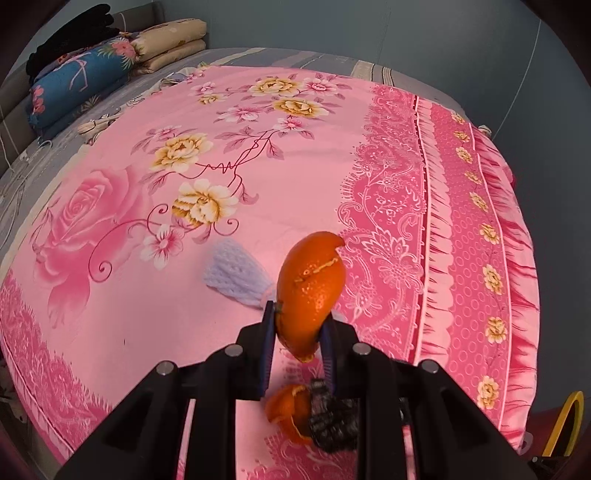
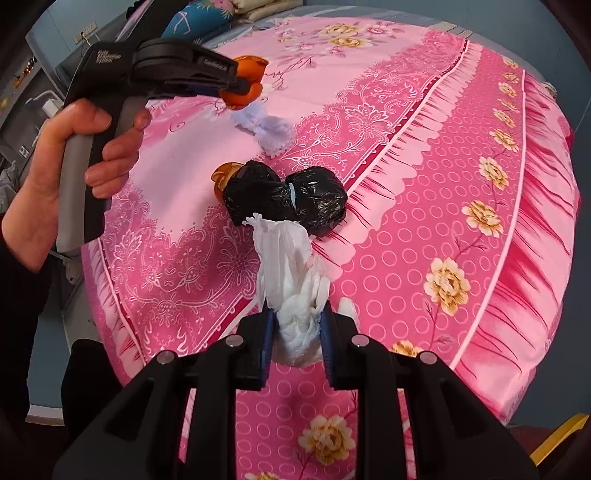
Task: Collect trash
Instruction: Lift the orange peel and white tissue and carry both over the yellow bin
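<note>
A pink floral bedsheet [image 1: 295, 155] spreads ahead of and below the grippers. Far ahead to the left lie a blue flowered bolster [image 1: 74, 81], folded beige quilts [image 1: 171, 40] and dark clothing [image 1: 70, 35].

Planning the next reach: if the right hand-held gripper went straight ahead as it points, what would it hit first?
Likely the black plastic bundle on the pink bedspread, just beyond the white bag it grips; depth is uncertain.

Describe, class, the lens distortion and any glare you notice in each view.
Left wrist view: fisheye bows the pink floral bedsheet into a dome, corners vignetted black, small highlight on the glossy orange peel piece. Right wrist view: same bowing, glare streaks on the crumpled black plastic bags.
</note>
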